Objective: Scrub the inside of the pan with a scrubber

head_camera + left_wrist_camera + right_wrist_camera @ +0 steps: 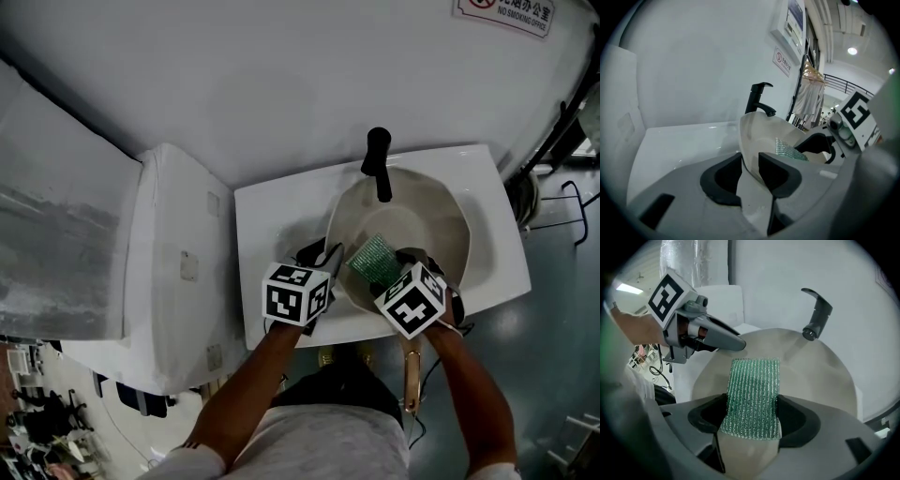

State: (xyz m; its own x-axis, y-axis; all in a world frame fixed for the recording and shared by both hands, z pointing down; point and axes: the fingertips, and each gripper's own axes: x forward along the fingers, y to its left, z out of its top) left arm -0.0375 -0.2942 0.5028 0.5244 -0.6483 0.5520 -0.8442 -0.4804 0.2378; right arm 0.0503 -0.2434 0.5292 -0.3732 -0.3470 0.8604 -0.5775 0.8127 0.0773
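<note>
While my left tongs [750,166] pinch the rim of the pan [417,220], my right tongs [752,425] squeeze the green scrubber [752,390] by its near end. Both tongs are full, so neither one is free.

The pan sits in the sink [272,216], right under the black tap [378,159]. My left tongs bite the rim on the side far from the tap, the side close to me. My right tongs are on that same far side, just beside the left ones, but over the inside of the pan.

The scrubber sticks out of my right tongs like a tongue. Its long way points straight at the tap. The bare inside of the pan lies in front of it and under it, toward the tap. I cannot tell if the scrubber's tip touches the pan yet.

I think my right hand should do the rubbing, since it is the one over the inside. It should push toward the tap and pull back.
</note>
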